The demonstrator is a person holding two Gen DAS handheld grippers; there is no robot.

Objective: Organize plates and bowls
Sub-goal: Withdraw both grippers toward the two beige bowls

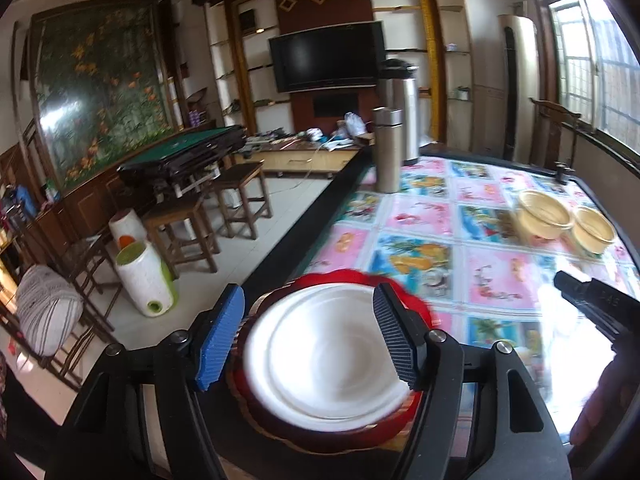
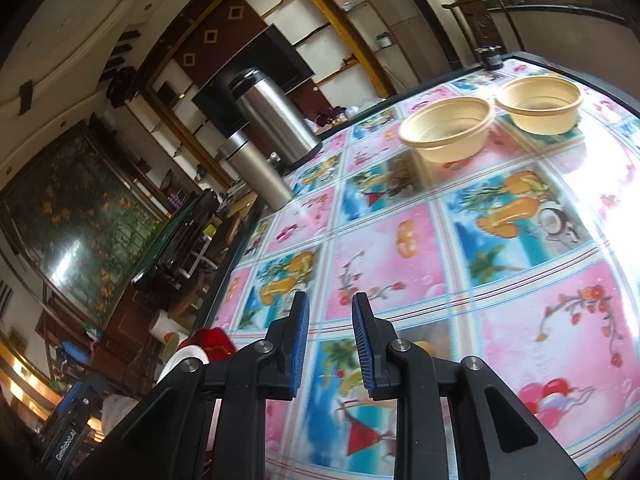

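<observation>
A white plate lies on a red scalloped plate at the near left corner of the table. My left gripper hovers open just above this stack, one finger over each side of the white plate. Two cream bowls stand side by side at the far right. In the right wrist view the same bowls sit far ahead. My right gripper hangs over the cloth, narrowly open and holding nothing. The plate stack peeks out at its left.
Two steel flasks stand at the table's far left edge. A small dark object sits at the far edge. Stools, a white and green bin and a folded game table fill the floor to the left.
</observation>
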